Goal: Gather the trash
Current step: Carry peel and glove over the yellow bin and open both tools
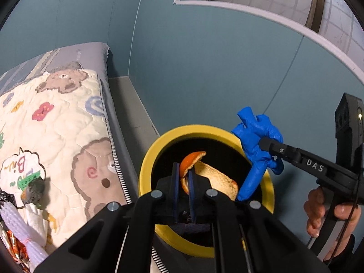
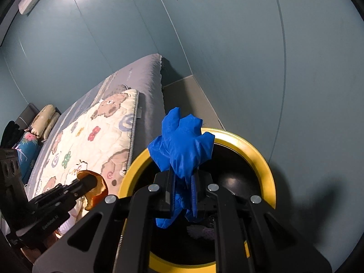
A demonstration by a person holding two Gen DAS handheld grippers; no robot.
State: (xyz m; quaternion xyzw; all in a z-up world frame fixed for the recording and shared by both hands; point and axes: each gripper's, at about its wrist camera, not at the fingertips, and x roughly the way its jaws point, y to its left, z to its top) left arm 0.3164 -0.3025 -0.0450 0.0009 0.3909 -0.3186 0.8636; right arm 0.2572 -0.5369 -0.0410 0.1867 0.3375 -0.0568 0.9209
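Note:
A yellow-rimmed black trash bin (image 1: 147, 159) stands on the floor beside the bed; it also shows in the right wrist view (image 2: 261, 159). My left gripper (image 1: 183, 173) is shut on an orange peel (image 1: 193, 159) and holds it over the bin's opening. The peel shows in the right wrist view (image 2: 100, 188) too. My right gripper (image 2: 183, 182) is shut on a crumpled blue glove (image 2: 182, 143), held above the bin's rim. From the left wrist view the glove (image 1: 257, 136) hangs at the bin's right rim.
A bed with a cartoon-print quilt (image 1: 56, 125) lies left of the bin. More trash lies on the quilt: a white foam sleeve (image 1: 18, 229), a foil wrapper (image 1: 16, 243) and a dark crumpled piece (image 1: 34, 188). Something purple (image 2: 202, 231) lies inside the bin. A teal wall (image 1: 204, 68) is behind.

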